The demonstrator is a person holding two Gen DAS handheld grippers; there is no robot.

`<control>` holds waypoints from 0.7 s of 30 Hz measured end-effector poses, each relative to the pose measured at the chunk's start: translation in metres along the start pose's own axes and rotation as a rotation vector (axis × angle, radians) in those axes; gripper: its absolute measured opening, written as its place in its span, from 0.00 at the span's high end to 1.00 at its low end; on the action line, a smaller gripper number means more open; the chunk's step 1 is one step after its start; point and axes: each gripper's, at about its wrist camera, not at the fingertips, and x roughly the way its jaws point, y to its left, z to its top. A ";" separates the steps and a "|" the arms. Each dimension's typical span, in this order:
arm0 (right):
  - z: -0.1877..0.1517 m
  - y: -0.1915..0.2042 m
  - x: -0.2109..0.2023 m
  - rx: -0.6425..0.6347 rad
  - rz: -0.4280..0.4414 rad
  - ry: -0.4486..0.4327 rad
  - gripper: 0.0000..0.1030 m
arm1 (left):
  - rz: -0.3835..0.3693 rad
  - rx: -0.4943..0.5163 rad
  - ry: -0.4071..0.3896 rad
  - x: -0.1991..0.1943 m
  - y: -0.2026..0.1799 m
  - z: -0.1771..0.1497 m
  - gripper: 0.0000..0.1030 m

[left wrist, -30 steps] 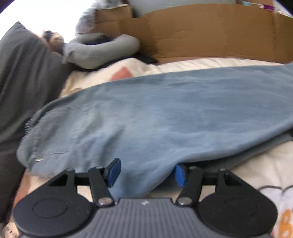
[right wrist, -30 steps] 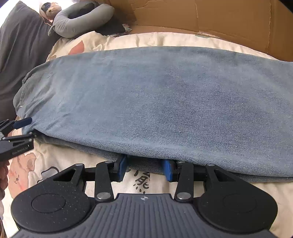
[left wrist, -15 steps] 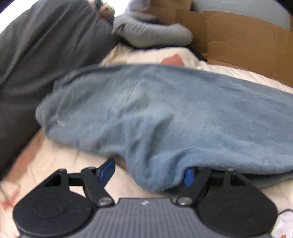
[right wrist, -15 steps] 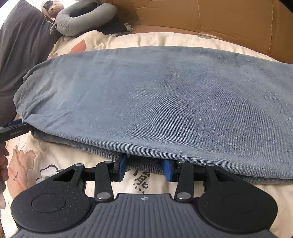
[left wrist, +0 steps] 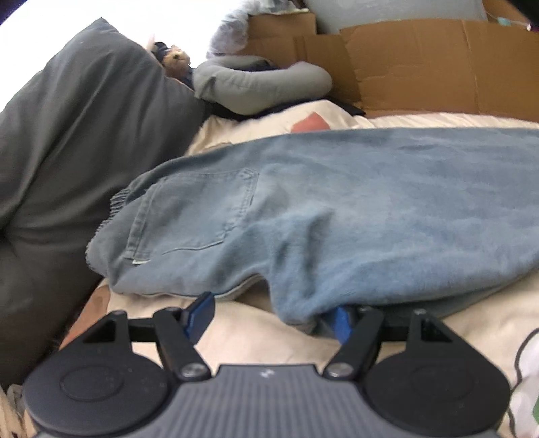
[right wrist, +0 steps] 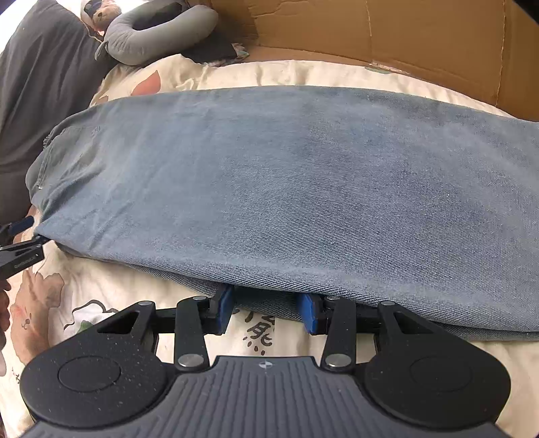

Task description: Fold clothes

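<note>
A pair of blue jeans [right wrist: 286, 182], already doubled lengthwise, lies across a cream printed bedsheet [right wrist: 101, 310], a dark grey pillow [left wrist: 77, 161] beside the waistband and cardboard [right wrist: 404, 30] behind. The right tool [right wrist: 266, 311] rests at the near edge, jaws part open, denim draped over their tips; whether it pinches cloth cannot be told. The left tool [left wrist: 269, 315], near the seat, has jaws spread that have just been closing a little, only its right pad tucked under the fabric. A clean fold likely needs both layers caught before lifting, both hands rising together.
</note>
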 end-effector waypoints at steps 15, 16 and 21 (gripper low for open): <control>-0.001 0.001 0.001 -0.010 0.001 0.000 0.59 | -0.047 -0.304 0.081 0.029 0.003 0.009 0.41; 0.000 0.000 0.001 -0.010 0.001 0.000 0.59 | -0.057 -0.309 0.086 0.031 0.003 0.009 0.47; -0.001 0.000 0.001 -0.015 0.002 0.000 0.59 | -0.114 -0.290 0.117 0.024 0.002 0.008 0.78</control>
